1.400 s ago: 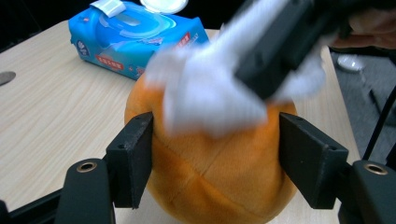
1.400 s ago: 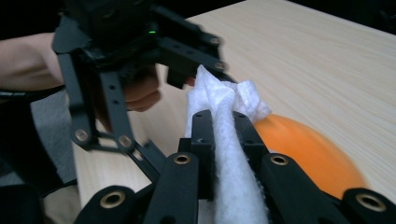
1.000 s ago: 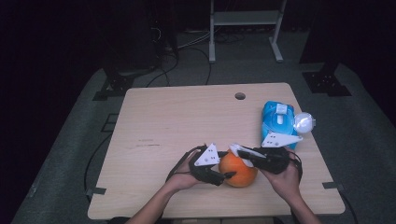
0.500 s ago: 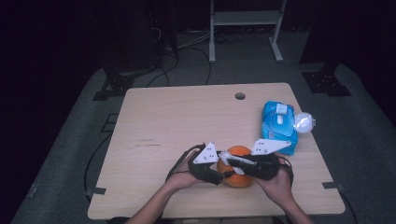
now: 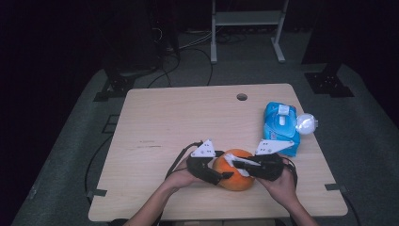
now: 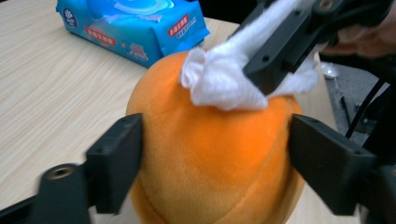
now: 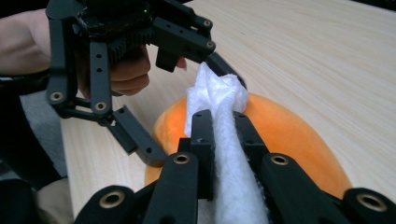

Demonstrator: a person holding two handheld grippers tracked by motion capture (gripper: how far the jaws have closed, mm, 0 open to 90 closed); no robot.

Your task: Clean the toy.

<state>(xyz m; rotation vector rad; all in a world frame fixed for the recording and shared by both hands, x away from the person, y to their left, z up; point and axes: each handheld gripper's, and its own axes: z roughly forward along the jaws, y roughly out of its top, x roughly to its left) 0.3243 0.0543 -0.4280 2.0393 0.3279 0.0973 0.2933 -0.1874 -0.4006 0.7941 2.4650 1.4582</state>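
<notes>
From above, the orange plush ball [image 5: 235, 175] sits near the front edge of the wooden table [image 5: 179, 117], flanked by both hands. The left gripper [image 5: 217, 175] clamps it; the left gripper view shows its black jaws pressed against the two soft, velvety sides of the ball. The right gripper [image 7: 219, 130] is closed on a crumpled white wipe [image 7: 224, 140], whose fluffy end rests on the ball's top, a contact the high view leaves too small to judge. Behind the ball lies a glossy blue wet-wipe pack [image 6: 135, 28], flat on the wood; a round white object [image 5: 306, 124] sits just beside the pack at the right edge
</notes>
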